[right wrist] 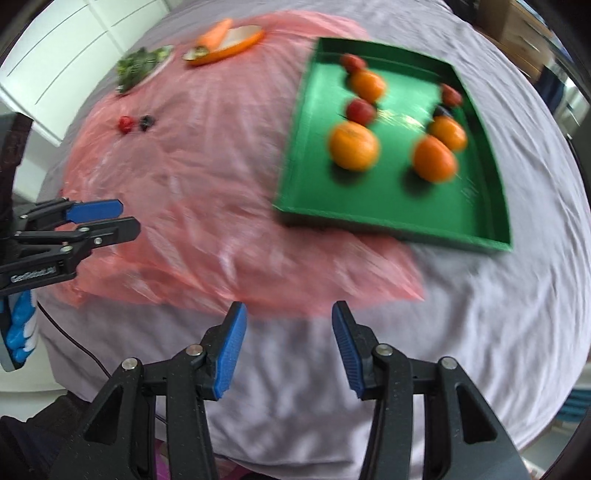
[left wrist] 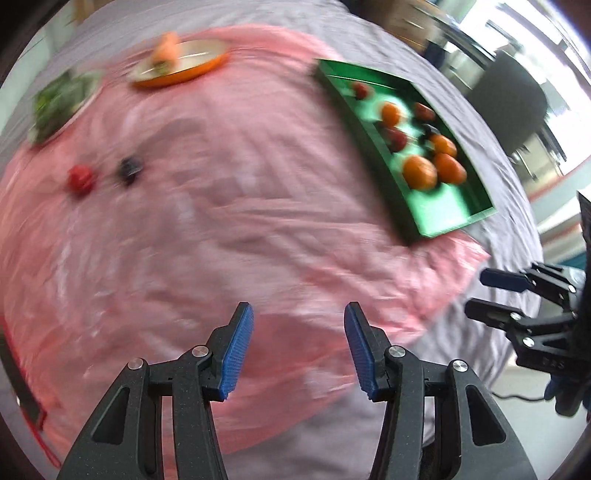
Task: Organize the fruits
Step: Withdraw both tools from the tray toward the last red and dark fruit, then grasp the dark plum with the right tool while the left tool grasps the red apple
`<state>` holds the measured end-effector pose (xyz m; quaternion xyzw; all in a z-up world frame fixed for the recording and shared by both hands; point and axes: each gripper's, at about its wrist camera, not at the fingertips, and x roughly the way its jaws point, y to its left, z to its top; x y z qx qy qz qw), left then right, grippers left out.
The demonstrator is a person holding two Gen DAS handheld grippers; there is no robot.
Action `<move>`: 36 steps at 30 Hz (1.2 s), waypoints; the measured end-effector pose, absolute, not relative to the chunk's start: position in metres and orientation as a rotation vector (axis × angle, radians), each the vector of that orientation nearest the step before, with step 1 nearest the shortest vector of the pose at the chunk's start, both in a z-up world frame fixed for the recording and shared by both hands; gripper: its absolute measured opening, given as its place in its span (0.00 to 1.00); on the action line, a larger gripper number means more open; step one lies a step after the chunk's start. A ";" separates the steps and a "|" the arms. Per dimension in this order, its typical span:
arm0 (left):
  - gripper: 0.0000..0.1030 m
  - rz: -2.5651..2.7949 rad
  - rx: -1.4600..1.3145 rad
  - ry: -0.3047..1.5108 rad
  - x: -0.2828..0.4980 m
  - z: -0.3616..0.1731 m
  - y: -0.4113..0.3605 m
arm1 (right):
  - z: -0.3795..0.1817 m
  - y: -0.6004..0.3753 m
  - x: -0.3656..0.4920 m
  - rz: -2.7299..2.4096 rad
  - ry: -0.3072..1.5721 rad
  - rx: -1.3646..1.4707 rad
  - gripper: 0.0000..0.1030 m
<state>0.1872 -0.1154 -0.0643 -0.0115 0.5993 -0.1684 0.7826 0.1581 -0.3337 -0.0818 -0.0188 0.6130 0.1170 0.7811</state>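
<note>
Black claw arms with blue ribbed pads fill the bottom of both wrist views. On the left claw (left wrist: 298, 350) the jaws stand apart with nothing between them, above a crinkled pink plastic sheet (left wrist: 207, 236). The right claw (right wrist: 289, 349) is likewise parted and empty, over the wrinkled lilac cloth (right wrist: 461, 314) that covers the table. Both claws point steeply downward, and each shows at the edge of the other's view, side on. A blue and white glove (right wrist: 18, 332) shows behind the left claw at the left edge of the right wrist view.

A green tray (right wrist: 391, 218) lies to the right, partly on the pink sheet and partly on the cloth; its long axis runs away from the cameras, slanting to the right in the left wrist view. Inside it are four oranges, the nearest two being a left orange (right wrist: 354, 146) and a right orange (right wrist: 434, 158). Also in the tray are three small red fruits, one of them a red fruit (right wrist: 360, 110) near the middle, and one dark berry (right wrist: 441, 110).

Out on the pink sheet, far left, sit one loose red berry (left wrist: 80, 178) and one dark blue berry (left wrist: 129, 168), just beside each other.

At the far edge an orange plate (right wrist: 236, 46) carries one carrot (right wrist: 214, 35), its long axis slanting up to the right. Left of it a second plate holds leafy greens (right wrist: 138, 66). Both views are motion-blurred.
</note>
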 end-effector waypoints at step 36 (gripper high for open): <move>0.40 -0.048 -0.192 1.201 0.337 -0.107 0.058 | -0.139 -0.087 0.370 0.640 1.218 -0.072 0.70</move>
